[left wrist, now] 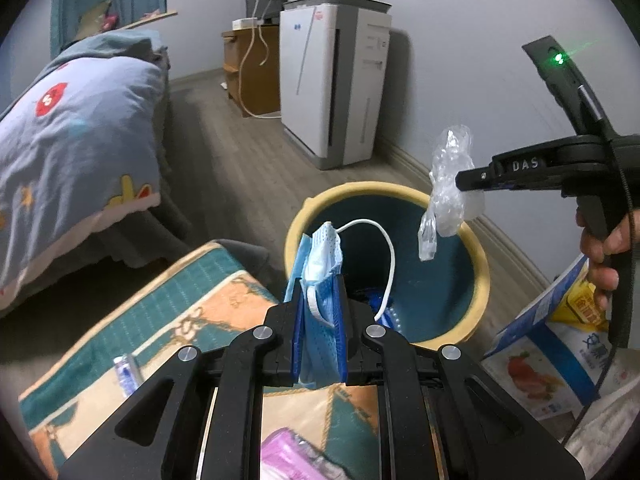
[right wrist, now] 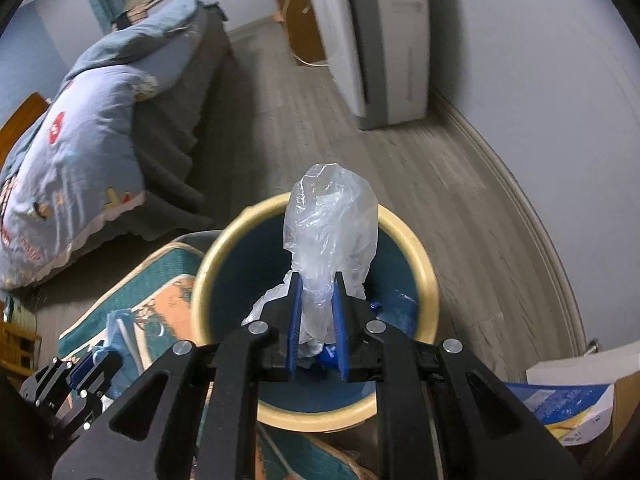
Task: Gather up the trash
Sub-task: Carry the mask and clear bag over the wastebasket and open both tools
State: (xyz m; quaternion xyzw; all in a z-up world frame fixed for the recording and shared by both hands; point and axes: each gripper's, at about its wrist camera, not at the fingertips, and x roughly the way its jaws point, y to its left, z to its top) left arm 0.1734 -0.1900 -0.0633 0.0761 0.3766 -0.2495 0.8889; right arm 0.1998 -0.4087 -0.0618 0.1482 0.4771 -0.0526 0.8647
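Blue face mask pinched in left gripper at bin near rim, clear plastic wrap clamped in right gripper directly over opening.

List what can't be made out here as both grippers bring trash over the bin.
- Bin bottom: left wrist view, blocked by the left gripper and its face mask; right wrist view, by the right gripper and its plastic bag.
- Printed box: both views, cut by the edge, lettering too small.
- Air purifier: right wrist view, blurred.
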